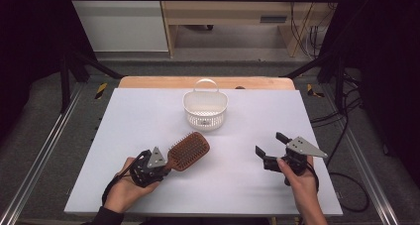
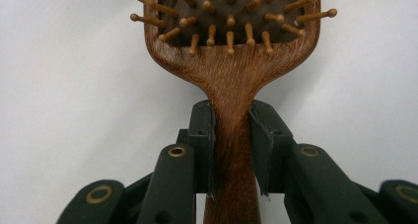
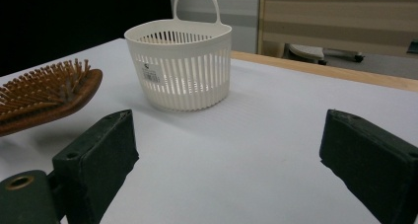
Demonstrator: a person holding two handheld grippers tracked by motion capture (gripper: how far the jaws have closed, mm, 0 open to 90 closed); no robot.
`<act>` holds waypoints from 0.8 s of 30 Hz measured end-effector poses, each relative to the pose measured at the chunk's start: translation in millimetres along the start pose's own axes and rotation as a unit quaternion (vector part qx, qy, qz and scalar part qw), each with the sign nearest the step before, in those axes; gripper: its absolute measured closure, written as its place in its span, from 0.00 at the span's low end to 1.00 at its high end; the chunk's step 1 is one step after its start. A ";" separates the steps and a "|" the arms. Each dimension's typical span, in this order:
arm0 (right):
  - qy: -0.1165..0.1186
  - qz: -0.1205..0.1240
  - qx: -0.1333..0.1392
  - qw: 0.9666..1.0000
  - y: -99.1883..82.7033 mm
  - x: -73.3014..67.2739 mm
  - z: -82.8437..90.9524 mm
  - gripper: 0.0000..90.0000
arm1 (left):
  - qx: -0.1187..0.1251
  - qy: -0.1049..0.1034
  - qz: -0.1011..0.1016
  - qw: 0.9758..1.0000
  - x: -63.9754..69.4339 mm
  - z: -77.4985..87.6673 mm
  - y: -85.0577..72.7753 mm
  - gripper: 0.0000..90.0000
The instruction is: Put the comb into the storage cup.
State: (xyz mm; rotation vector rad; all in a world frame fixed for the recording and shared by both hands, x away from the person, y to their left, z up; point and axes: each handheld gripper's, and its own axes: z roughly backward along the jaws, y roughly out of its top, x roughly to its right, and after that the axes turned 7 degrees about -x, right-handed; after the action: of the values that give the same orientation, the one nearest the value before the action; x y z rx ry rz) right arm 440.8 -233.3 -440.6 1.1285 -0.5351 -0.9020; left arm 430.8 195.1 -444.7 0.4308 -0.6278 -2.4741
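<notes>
Left gripper [image 1: 166, 166] clamped on the handle of a brown wooden paddle hairbrush [image 1: 189, 150], bristles up. Right gripper [image 1: 270, 144] spread wide, empty, above the white table [image 1: 148, 116]. White slotted plastic basket [image 1: 205, 110] upright farther back.

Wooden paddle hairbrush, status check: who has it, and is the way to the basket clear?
Left gripper shut on wooden paddle hairbrush handle. Right gripper open, empty. White slatted plastic basket upright beyond brush; bare white table between.

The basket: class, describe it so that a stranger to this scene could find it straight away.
Start at the white table and look to its far middle. There stands the basket, white slatted plastic with a loop handle, upright. The brown hairbrush nearer the person is wooden and bristled.
</notes>
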 end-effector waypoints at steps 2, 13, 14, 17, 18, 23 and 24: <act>0.005 -0.005 0.002 1.000 0.3 -2.7 -0.8 0.08 | 0.008 0.006 -0.002 1.000 1.6 -0.1 0.5 0.80; 0.039 -0.027 0.016 0.999 2.2 -16.8 -4.5 0.08 | 0.053 0.019 -0.002 0.998 13.5 5.2 7.7 0.80; 0.041 -0.028 0.017 0.999 2.1 -18.1 -4.8 0.08 | 0.056 0.023 -0.003 0.998 14.9 5.0 7.8 0.80; 0.047 -0.026 0.022 0.998 1.8 -22.0 -5.5 0.08 | 0.063 0.028 -0.006 0.998 19.0 4.8 9.0 0.80; 0.048 -0.026 0.023 0.998 1.9 -22.9 -5.7 0.08 | 0.066 0.028 -0.007 0.997 20.1 5.1 9.7 0.80; 0.056 -0.039 0.032 0.997 2.5 -28.5 -7.5 0.08 | 0.091 0.028 -0.011 0.995 26.3 6.6 13.7 0.80; 0.060 -0.042 0.033 0.997 2.7 -29.8 -7.9 0.08 | 0.093 0.022 -0.012 0.995 26.7 6.7 14.3 0.80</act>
State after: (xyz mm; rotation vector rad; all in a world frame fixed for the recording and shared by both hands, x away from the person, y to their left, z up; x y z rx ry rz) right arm 431.4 -203.9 -438.9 1.2649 -0.4255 -0.8879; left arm 412.8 171.3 -436.1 0.5644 -0.8428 -2.4317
